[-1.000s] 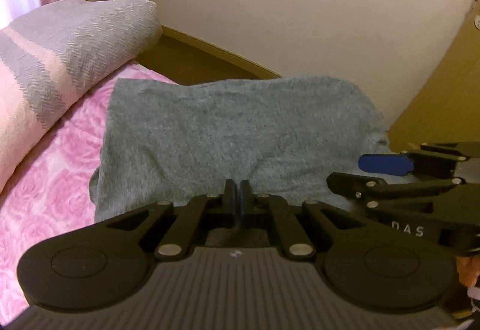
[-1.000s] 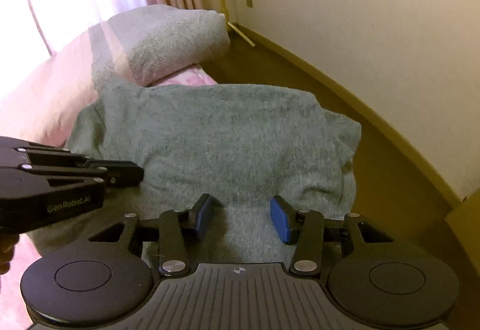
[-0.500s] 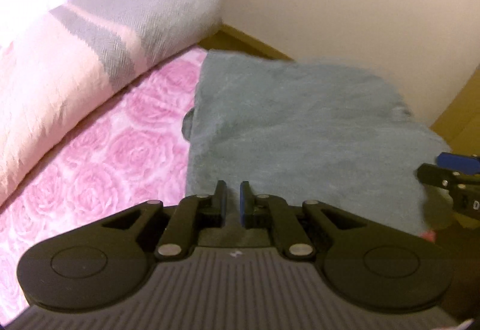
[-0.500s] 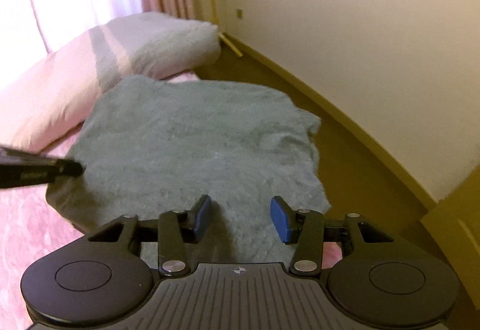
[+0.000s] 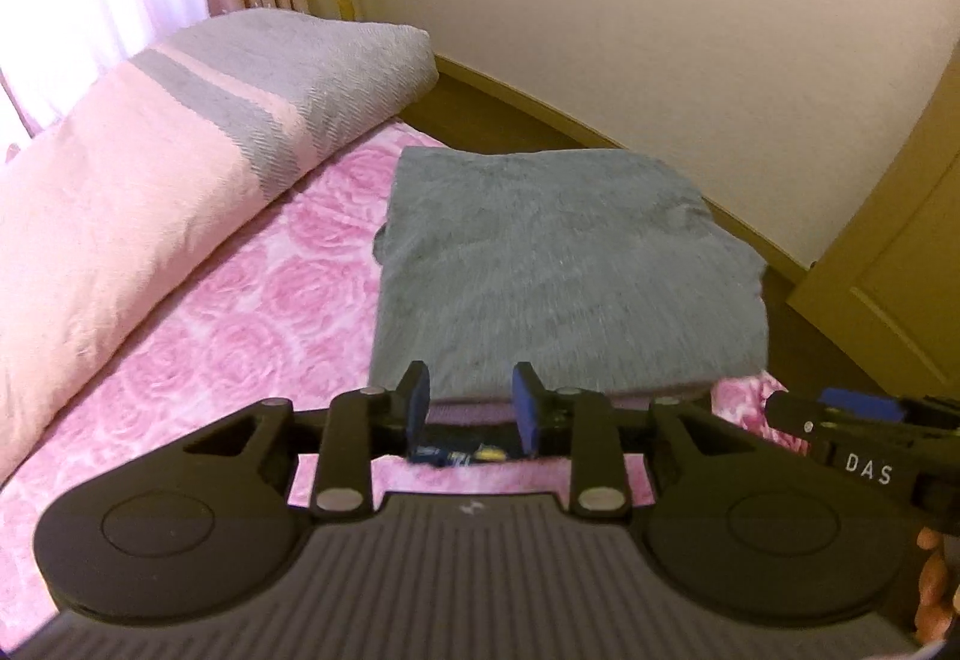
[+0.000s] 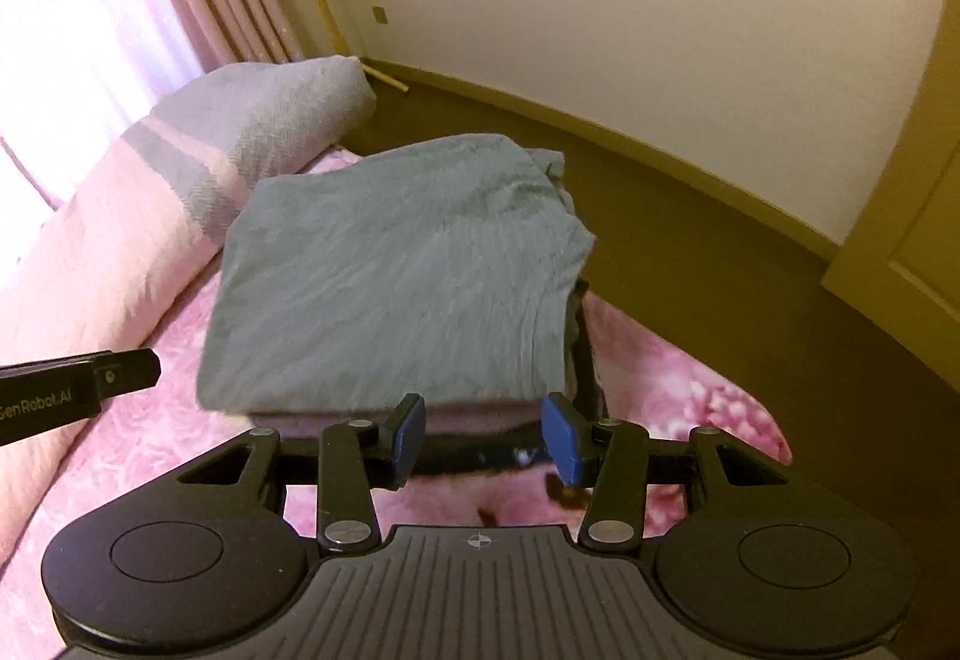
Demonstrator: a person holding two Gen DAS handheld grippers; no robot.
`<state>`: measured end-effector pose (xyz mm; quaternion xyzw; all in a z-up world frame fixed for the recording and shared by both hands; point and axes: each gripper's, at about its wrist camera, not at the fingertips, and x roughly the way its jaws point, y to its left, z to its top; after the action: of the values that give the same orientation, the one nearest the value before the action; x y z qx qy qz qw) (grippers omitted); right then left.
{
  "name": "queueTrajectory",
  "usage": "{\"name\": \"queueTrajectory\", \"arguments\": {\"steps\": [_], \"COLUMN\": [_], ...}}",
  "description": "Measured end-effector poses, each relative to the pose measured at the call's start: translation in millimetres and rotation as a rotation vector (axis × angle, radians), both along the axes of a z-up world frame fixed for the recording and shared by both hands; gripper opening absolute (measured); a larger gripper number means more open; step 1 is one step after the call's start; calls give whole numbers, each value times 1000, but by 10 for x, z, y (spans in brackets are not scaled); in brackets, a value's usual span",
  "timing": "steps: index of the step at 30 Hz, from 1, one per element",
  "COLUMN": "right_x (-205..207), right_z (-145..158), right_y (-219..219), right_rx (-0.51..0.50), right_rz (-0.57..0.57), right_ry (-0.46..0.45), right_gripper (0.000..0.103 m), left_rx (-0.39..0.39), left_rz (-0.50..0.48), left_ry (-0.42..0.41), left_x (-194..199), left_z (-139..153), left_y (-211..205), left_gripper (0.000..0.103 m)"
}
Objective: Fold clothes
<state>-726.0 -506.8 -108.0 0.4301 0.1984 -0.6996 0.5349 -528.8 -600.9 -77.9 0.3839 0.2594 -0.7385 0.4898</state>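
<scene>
- Grey garment (image 5: 558,264): lies folded into a compact, roughly square stack on the pink rose-print bedspread (image 5: 252,336), near the bed's floor-side edge. A second ago it was spread wider and flatter across the bed; the fold has since been brought over and laid down.
- Stack edges: the near edge shows a pale layer and a dark strip beneath the grey top layer; the far right corner (image 6: 555,168) looks slightly rumpled and overhangs, not fully squared.
- Left gripper (image 5: 471,408): jaws part-open, nothing between the blue pads. A second ago they were closed together, so the cloth has been let go. It sits just short of the stack's near edge.
- Right gripper (image 6: 483,435): jaws wide apart, holding nothing, as they were a second ago; it hovers at the near edge of the stack.
- Striped pink-and-grey duvet (image 5: 180,168): bunched along the window side of the bed, apart from the garment.
- Assessment: with both grippers free, this fold appears complete. What may remain is tidying the rumpled corner or one further fold.
</scene>
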Motion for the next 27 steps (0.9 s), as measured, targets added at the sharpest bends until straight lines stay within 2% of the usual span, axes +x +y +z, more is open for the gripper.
{"name": "queueTrajectory", "arguments": {"steps": [8, 15, 19, 24, 27], "right_x": [429, 838, 963, 1080, 1198], "right_z": [369, 607, 703, 727, 724], "right_y": [641, 1208, 1543, 1902, 2086], "right_rx": [-62, -118, -147, -119, -104], "right_rz": [-9, 15, -13, -66, -53], "right_ry": [43, 96, 77, 39, 57], "right_gripper": [47, 47, 47, 47, 47], "left_rx": [-84, -90, -94, -120, -151], "left_rz": [-19, -27, -44, -80, -104], "left_ry": [-13, -12, -11, -4, -3], "left_x": [316, 559, 653, 779, 855], "left_z": [369, 483, 536, 557, 566], "left_y": [695, 1286, 1656, 2041, 2256], "left_gripper": [35, 41, 47, 50, 58]}}
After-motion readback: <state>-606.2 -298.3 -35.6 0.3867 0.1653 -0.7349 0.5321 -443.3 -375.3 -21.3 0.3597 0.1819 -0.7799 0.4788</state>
